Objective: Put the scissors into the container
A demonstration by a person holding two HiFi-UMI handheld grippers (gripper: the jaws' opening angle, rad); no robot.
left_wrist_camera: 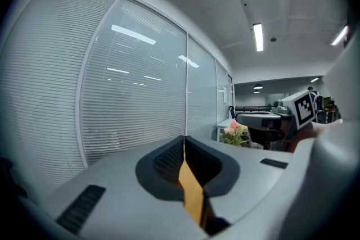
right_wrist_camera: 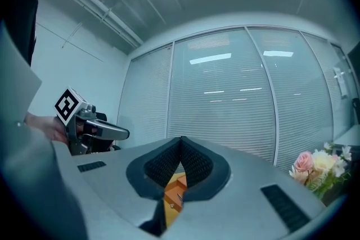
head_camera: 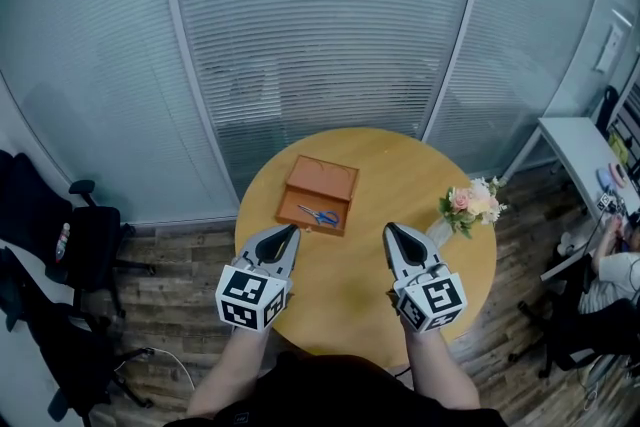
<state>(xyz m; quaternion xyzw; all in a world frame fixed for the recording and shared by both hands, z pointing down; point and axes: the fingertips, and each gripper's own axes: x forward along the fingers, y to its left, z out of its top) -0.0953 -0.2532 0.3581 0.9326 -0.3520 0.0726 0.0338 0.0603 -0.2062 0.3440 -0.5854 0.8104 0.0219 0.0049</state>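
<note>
Both sets of jaws were together and empty: left gripper (head_camera: 289, 231), right gripper (head_camera: 391, 229). Scissors (head_camera: 320, 215) already lay in the container (head_camera: 326, 178) on the desk (head_camera: 360, 265), long axis 10-to-4. They sat at 2 o'clock from the left gripper, the nearer one, and 10 o'clock from the right.

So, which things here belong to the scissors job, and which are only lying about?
For the job:
- scissors
- orange container
- left gripper and right gripper, both shut and empty

Only lying about:
- flowers on the table
- black chair beside the table
</note>
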